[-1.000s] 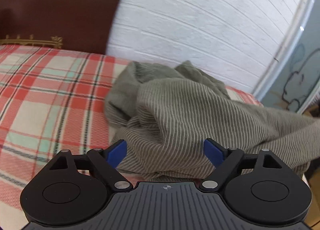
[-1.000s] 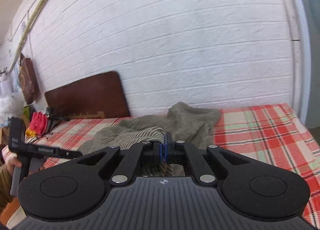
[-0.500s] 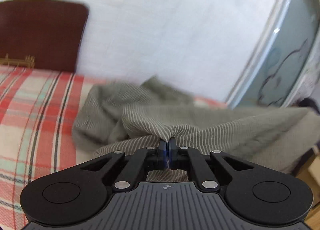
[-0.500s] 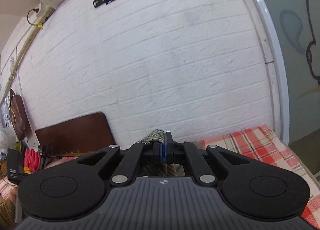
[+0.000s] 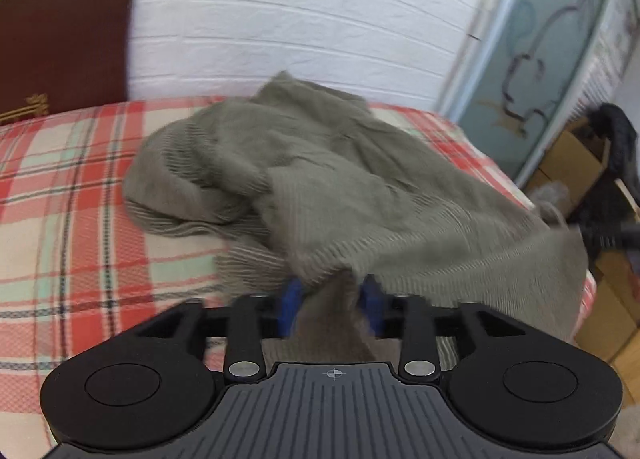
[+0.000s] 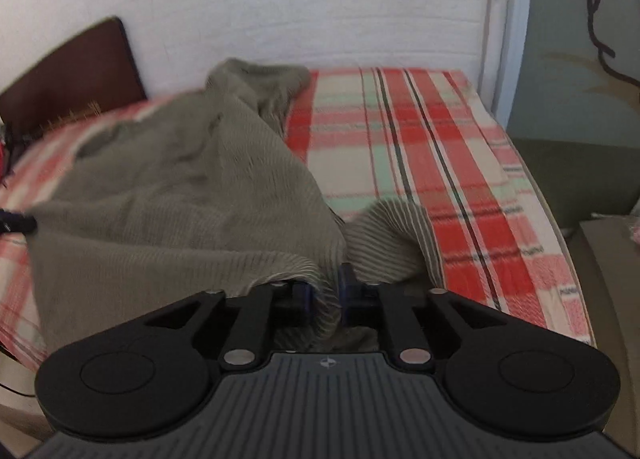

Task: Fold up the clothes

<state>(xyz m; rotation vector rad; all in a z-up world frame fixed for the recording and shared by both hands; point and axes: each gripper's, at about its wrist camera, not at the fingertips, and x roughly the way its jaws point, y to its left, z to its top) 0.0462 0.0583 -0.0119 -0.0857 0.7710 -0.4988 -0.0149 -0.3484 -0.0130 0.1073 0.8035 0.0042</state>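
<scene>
Grey-green ribbed garment (image 5: 340, 187) lies crumpled on the plaid bed (image 5: 60, 187), near the white brick wall (image 5: 300, 19). Left tongs (image 5: 331, 303) have just been opening, jaws part-spread, cloth loose between them. Right tongs (image 6: 326, 293) likewise just opening, a fold between the jaws.

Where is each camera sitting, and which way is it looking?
Left wrist view: sits on the left tool, looking forward and down over the bed toward the white wall; only the tool shows, its jaws apart with the green garment between them.
Right wrist view: sits on the right tool, looking down the bed's other side toward the same wall; only the tool shows, jaws partly apart around cloth.
Both share: the garment, checked bed, brown board and wall. Both tools' jaws have just been opening.
</scene>
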